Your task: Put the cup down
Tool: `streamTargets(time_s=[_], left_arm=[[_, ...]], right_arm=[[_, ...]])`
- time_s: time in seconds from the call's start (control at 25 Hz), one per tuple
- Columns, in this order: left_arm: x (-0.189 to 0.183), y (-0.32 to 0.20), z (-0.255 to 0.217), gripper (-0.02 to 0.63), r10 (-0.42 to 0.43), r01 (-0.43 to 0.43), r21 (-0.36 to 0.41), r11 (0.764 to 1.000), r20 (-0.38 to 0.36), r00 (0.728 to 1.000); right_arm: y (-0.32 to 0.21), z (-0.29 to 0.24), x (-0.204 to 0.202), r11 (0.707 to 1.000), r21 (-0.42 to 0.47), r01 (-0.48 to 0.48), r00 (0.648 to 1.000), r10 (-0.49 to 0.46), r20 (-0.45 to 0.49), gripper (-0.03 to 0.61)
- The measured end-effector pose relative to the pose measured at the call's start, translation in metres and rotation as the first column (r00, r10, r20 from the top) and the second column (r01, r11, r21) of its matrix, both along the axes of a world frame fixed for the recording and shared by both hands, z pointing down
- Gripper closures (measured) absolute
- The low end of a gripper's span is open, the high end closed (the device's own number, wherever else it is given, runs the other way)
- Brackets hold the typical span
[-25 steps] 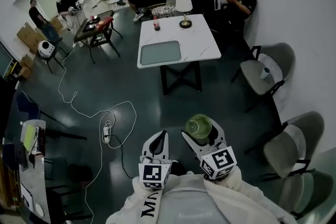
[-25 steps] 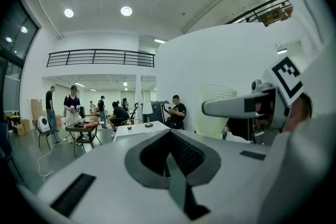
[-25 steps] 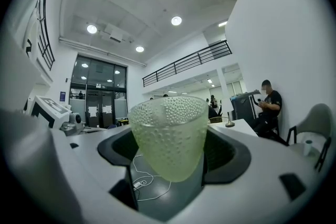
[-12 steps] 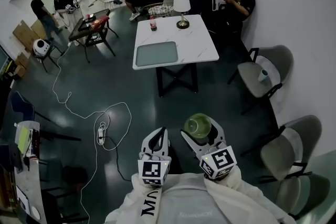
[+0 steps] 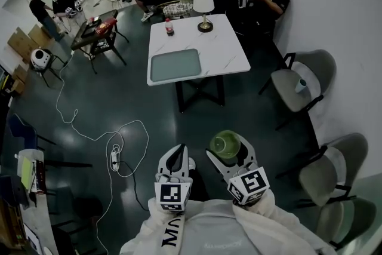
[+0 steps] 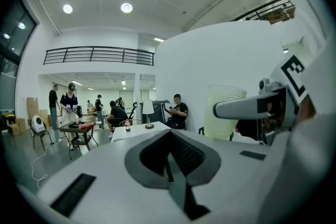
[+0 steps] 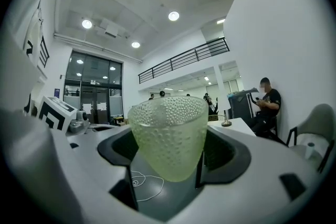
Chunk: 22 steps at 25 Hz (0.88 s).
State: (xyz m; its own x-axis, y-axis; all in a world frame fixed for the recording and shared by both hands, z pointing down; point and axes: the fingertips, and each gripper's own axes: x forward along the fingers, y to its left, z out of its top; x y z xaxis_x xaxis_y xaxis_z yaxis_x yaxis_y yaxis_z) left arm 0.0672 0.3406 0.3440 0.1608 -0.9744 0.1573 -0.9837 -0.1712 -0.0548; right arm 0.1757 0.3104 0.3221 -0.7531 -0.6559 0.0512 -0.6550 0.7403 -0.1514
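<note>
Standing upright between the jaws of the right hand-held gripper (image 7: pixel 168 152), the cup (image 7: pixel 168 131) was a pale green, see-through tumbler. Its wall was covered in small raised dots, and it narrowed from a wide rim to a smaller base. The dark pads gripped it on both sides, low on its body, so the rim stood clear above them. In the head view its round mouth faced up, and it was carried over the dark floor (image 5: pixel 137 98), close to the person's body. The left hand-held gripper (image 5: pixel 178 155) was just beside it, with its jaws closed together on nothing. A white table (image 5: pixel 224 48) stood well apart ahead, bearing a grey tray (image 5: pixel 175 64), a lamp (image 5: pixel 203 6) and a bottle (image 5: pixel 169 27). A white cable (image 5: pixel 89 134) trailed across the floor at the left.
</note>
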Motion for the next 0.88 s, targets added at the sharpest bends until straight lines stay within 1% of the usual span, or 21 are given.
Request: streamTargets(time_s=[0.16,0.48,0.88], left_arm=[[-0.015,-0.032,-0.001,0.603,0.023,-0.023,-0.006,1.000,0.015,1.000],[-0.054,-0.105,0.002,0.603,0.057,-0.056,-0.024,0.998,0.025,0.998],[-0.104,-0.168,0.006,0.603,0.060,-0.060,-0.045,0.997,0.012,0.998]], right_arm=[[-0.031,0.004,-0.013,1.000,-0.012,-0.025,1.000,0.025,0.018,0.201],[-0.100,0.006,-0.046,0.997,-0.015,-0.071,0.997,0.072,0.001,0.201],[-0.164,0.010,-0.100,0.997,-0.036,-0.066,0.997,0.065,-0.028,0.201]])
